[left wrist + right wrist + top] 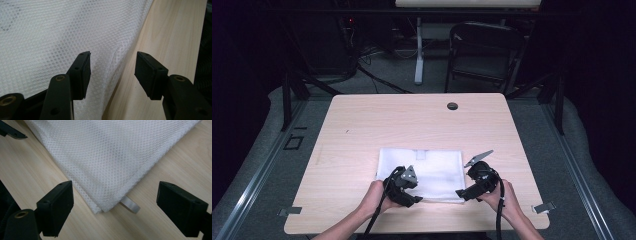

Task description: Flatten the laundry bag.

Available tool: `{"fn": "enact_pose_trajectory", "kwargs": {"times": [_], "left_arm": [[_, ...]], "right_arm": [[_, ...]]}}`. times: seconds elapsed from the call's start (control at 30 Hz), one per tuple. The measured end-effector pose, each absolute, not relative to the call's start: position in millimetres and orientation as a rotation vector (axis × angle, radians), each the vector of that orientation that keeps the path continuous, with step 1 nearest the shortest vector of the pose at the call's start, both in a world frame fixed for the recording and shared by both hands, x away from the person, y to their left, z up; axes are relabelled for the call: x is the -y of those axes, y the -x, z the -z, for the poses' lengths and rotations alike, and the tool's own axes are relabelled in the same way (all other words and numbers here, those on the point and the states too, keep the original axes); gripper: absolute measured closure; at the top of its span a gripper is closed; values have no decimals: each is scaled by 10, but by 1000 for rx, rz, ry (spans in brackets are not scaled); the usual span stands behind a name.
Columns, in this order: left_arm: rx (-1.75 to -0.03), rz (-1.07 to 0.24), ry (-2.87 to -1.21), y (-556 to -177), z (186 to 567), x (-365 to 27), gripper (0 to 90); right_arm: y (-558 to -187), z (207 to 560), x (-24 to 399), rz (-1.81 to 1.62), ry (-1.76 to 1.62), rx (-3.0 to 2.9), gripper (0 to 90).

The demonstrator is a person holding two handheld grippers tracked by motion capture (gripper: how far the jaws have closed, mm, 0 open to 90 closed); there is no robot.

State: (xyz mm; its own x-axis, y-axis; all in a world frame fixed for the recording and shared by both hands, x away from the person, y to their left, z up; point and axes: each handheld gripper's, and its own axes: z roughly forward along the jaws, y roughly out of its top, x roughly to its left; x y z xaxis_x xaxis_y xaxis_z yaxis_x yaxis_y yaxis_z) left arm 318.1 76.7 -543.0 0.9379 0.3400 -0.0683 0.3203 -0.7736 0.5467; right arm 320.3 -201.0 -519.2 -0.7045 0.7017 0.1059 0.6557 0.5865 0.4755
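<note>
Both tongs, left [416, 201] and right [460, 194], rest at the white mesh cloth's [432, 167] near edge.

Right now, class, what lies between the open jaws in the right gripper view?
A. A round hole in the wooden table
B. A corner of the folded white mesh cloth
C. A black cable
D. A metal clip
B: the folded white mesh cloth has its corner lying between the right gripper jaws, untouched by either one.

The counter [362, 125] is viewed from a high fixed camera looking forward and down. The white mesh cloth [432, 170] is seen close-up along each gripper's jaws and is shared by all views.
</note>
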Motion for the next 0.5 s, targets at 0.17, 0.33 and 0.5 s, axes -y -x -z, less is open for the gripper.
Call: {"fn": "enact_pose_trajectory", "kwargs": {"times": [0.17,0.33,0.5], "left_arm": [[-443,-26,-2545,-3228,5477,-731,531],[-436,-12,-2559,-3247,5539,-677,648],[-457,-16,-2552,-3262,5585,-633,793]], "right_arm": [[-3211,5222,1994,-759,-1172,-2717,149],[-3210,5237,1973,-732,-1172,-2737,162],[-3199,5229,1941,-721,-1156,-2745,182]]}}
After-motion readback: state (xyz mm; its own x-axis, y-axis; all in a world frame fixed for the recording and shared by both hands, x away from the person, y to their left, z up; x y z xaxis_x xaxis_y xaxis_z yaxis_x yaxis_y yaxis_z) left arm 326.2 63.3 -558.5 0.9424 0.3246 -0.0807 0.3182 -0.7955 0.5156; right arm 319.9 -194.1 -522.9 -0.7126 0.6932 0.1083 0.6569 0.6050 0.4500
